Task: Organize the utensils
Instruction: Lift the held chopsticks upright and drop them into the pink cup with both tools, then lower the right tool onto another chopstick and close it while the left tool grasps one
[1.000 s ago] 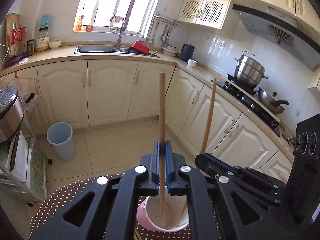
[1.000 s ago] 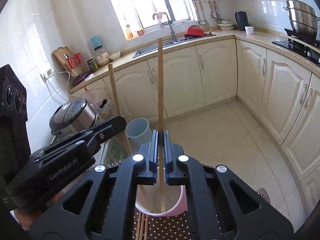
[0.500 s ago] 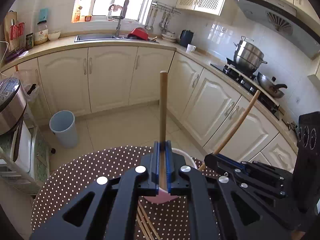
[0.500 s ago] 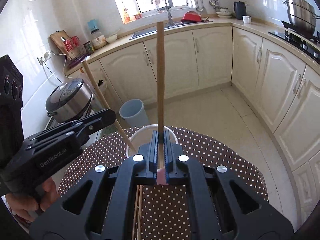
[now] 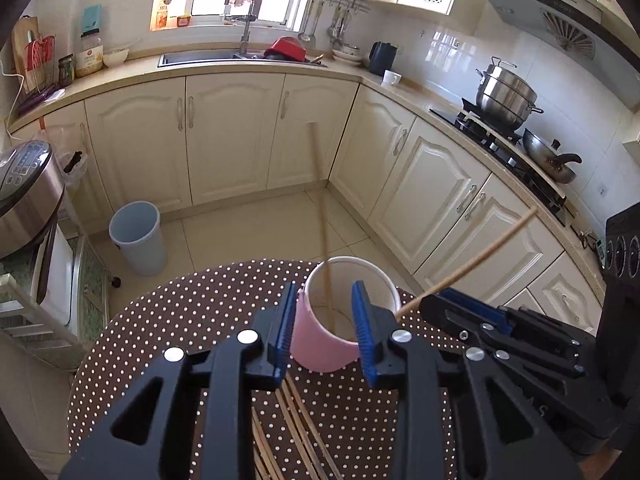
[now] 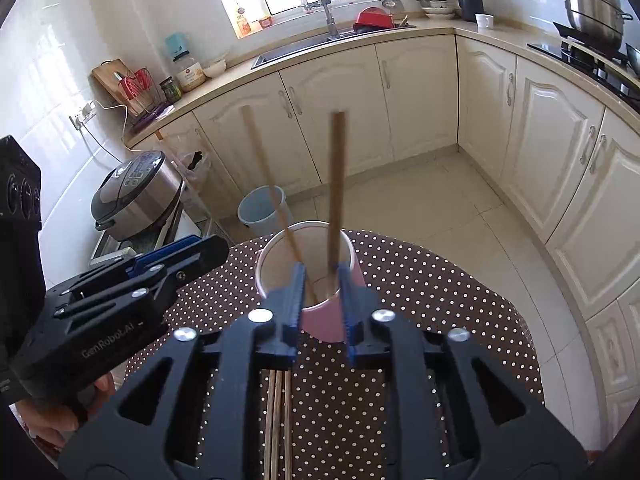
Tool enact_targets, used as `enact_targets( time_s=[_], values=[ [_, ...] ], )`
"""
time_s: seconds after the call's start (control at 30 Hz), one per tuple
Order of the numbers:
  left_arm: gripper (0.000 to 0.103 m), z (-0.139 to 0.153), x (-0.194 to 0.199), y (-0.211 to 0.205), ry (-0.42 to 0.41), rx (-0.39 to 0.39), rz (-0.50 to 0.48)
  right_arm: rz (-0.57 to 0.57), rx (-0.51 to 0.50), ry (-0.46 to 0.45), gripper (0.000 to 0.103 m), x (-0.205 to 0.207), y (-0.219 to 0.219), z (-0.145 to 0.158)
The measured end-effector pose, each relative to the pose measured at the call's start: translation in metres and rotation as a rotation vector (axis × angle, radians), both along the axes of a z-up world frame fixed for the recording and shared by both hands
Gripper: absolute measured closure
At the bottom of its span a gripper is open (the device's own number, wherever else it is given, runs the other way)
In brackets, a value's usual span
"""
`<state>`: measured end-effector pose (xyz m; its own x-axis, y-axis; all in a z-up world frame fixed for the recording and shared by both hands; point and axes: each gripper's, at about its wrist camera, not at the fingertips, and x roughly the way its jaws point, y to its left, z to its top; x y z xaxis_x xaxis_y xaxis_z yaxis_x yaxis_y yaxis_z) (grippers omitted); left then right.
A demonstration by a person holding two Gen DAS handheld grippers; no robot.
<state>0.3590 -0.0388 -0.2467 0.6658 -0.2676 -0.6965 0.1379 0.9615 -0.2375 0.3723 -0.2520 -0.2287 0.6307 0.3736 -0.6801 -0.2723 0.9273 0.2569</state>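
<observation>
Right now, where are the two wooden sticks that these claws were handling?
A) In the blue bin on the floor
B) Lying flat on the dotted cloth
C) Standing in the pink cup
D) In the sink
C: both chopsticks lean inside the pink cup on the dotted tablecloth, with neither open gripper pinching them.

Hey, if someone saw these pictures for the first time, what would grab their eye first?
The pink cup on the polka-dot table, two chopsticks standing in it. Both the left gripper and the right gripper hang open just before it, jaws just parted. More chopsticks lie flat on the table below.
</observation>
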Motion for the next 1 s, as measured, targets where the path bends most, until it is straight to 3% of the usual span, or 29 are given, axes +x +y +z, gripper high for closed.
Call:
enact_targets(
  time_s=[0.03,0.07,0.27,0.47,0.67,0.77,1.0],
  values=[
    [0.074,0.001,-0.002,0.002,0.001,0.0,0.003,-0.003,0.002,-0.007,0.052,-0.003,-0.001,0.001],
    [0.074,0.002,-0.006,0.004,0.004,0.0,0.009,-0.007,0.004,-0.015,0.05,-0.005,-0.002,0.003],
    [0.07,0.001,-0.027,0.023,0.032,0.009,0.045,-0.006,0.009,-0.015,0.05,-0.016,-0.007,0.006],
    [0.069,-0.038,-0.051,0.056,0.192,0.024,0.103,0.019,-0.025,0.056,0.05,-0.031,-0.005,-0.016],
    [0.069,-0.087,-0.064,0.068,0.384,0.096,0.13,0.057,-0.066,0.154,0.05,-0.043,0.008,-0.05],
    [0.069,-0.106,-0.071,0.068,0.442,0.153,0.134,0.077,-0.086,0.197,0.05,-0.047,0.015,-0.064],
    [0.069,-0.129,-0.074,0.069,0.518,0.141,0.128,0.108,-0.107,0.26,0.05,-0.055,0.026,-0.088]
  ],
)
